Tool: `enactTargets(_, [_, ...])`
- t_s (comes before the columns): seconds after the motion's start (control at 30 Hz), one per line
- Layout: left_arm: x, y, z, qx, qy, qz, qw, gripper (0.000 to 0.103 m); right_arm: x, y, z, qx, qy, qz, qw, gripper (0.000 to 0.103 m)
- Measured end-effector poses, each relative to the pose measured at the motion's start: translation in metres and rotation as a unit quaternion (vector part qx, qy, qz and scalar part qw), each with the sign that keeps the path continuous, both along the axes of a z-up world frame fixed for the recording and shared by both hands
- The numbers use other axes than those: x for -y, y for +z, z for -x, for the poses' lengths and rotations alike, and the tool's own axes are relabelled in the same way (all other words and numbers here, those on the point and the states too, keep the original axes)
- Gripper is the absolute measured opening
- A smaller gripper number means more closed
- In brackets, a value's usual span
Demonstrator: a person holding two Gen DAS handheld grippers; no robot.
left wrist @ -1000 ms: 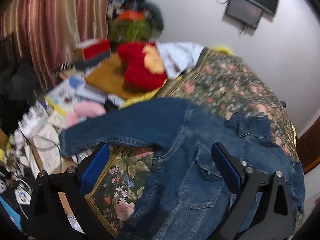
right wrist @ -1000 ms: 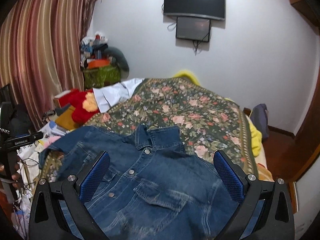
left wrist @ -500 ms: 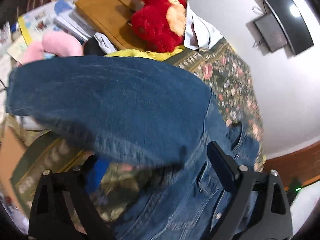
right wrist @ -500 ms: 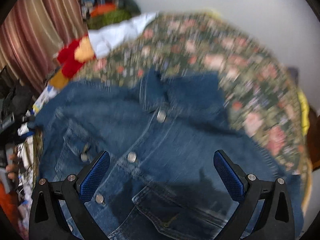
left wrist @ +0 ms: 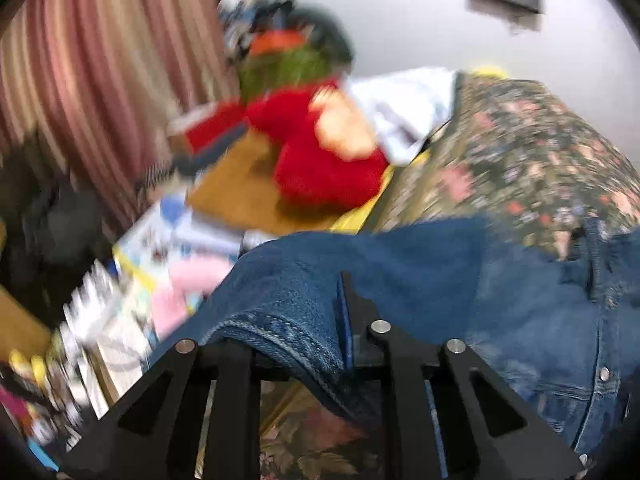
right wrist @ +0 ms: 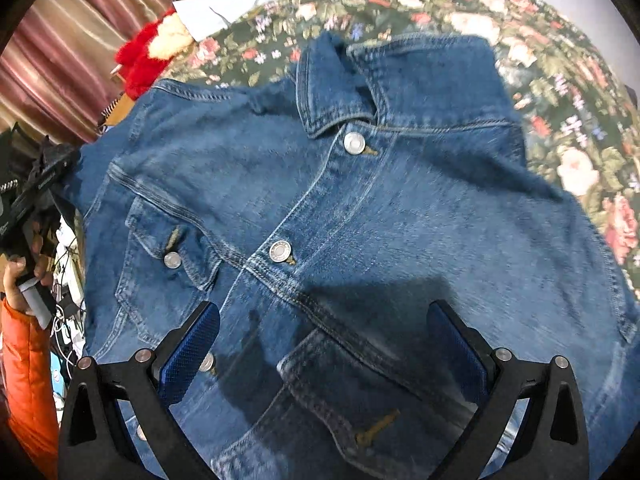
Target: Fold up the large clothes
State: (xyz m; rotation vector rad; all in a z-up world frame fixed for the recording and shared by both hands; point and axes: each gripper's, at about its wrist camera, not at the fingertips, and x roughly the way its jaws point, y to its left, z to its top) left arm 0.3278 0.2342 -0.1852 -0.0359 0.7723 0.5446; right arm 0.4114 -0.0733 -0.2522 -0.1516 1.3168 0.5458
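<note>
Left claw point(left wrist: 340, 344) has just clamped the denim jacket's point(right wrist: 360, 208) sleeve point(left wrist: 304, 300) at nine o'clock; right claw point(right wrist: 320, 344) hovers open above. Next, likely fold the sleeve inward across the bed point(right wrist: 560, 80).

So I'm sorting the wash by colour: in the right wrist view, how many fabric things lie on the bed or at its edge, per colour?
Blue: 1, the denim jacket
Red: 1, the plush toy
White: 1, the white cloth
Dark green floral: 1, the bedspread
Total: 4
</note>
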Motion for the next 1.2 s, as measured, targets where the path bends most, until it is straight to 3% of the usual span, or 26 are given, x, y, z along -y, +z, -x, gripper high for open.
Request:
enactTargets(0.07, [0.030, 0.017, -0.001, 0.016, -0.036, -0.049, 0.9980, 0.014, 0.007, 0.013, 0.007, 0.012, -0.003, -0.002, 1.000, 0.103])
enactTargets(0.13, [0.062, 0.023, -0.005, 0.028, -0.085, -0.052, 0.9946, 0.014, 0.016, 0.028, 0.011, 0.021, -0.006, -0.007, 1.000, 0.103])
enactTargets(0.2, [0.088, 0.018, -0.010, 0.018, -0.124, -0.018, 0.9919, 0.015, 0.026, 0.043, 0.017, 0.030, -0.013, -0.014, 0.999, 0.103])
enactTargets(0.27, [0.101, 0.001, -0.019, -0.012, -0.133, 0.025, 0.9907, 0.021, 0.036, 0.058, 0.025, 0.039, -0.020, -0.023, 0.999, 0.103])
enactTargets(0.33, [0.104, -0.022, -0.026, -0.050, -0.136, 0.079, 0.9863, 0.048, 0.046, 0.075, 0.035, 0.050, -0.029, -0.034, 0.998, 0.103])
enactTargets(0.4, [0.103, -0.042, -0.025, -0.075, -0.128, 0.126, 0.9809, 0.057, 0.058, 0.089, 0.044, 0.058, -0.035, -0.042, 0.997, 0.103])
enactTargets(0.47, [0.107, -0.051, -0.015, -0.088, -0.125, 0.146, 0.9775, 0.064, 0.070, 0.102, 0.057, 0.067, -0.040, -0.050, 0.996, 0.103])
enactTargets(0.57, [0.108, -0.052, 0.012, -0.090, -0.131, 0.178, 0.9711, 0.074, 0.085, 0.114, 0.071, 0.080, -0.043, -0.050, 0.995, 0.103])
enactTargets(0.67, [0.097, -0.045, 0.045, -0.078, -0.132, 0.241, 0.9584, 0.081, 0.098, 0.122, 0.082, 0.099, -0.050, -0.042, 0.993, 0.103])
enactTargets(0.77, [0.065, -0.038, 0.071, -0.042, -0.100, 0.297, 0.9487, 0.082, 0.105, 0.128, 0.090, 0.111, -0.055, -0.043, 0.991, 0.103])
enactTargets(0.83, [0.035, -0.039, 0.088, -0.011, -0.059, 0.344, 0.9372, 0.085, 0.107, 0.130, 0.093, 0.113, -0.057, -0.047, 0.991, 0.103])
enactTargets(0.9, [-0.001, -0.045, 0.101, 0.019, -0.014, 0.397, 0.9174, 0.085, 0.105, 0.131, 0.095, 0.116, -0.055, -0.049, 0.991, 0.103])
enactTargets(1.03, [-0.054, -0.069, 0.108, 0.039, 0.060, 0.468, 0.8810, 0.085, 0.091, 0.129, 0.097, 0.125, -0.040, -0.038, 0.991, 0.103])
enactTargets(1.1, [-0.070, -0.081, 0.107, 0.038, 0.088, 0.475, 0.8749, 0.084, 0.085, 0.127, 0.098, 0.126, -0.034, -0.038, 0.991, 0.103])
enactTargets(1.2, [-0.084, -0.091, 0.100, 0.032, 0.112, 0.463, 0.8786, 0.078, 0.076, 0.122, 0.099, 0.120, -0.023, -0.043, 0.992, 0.103])
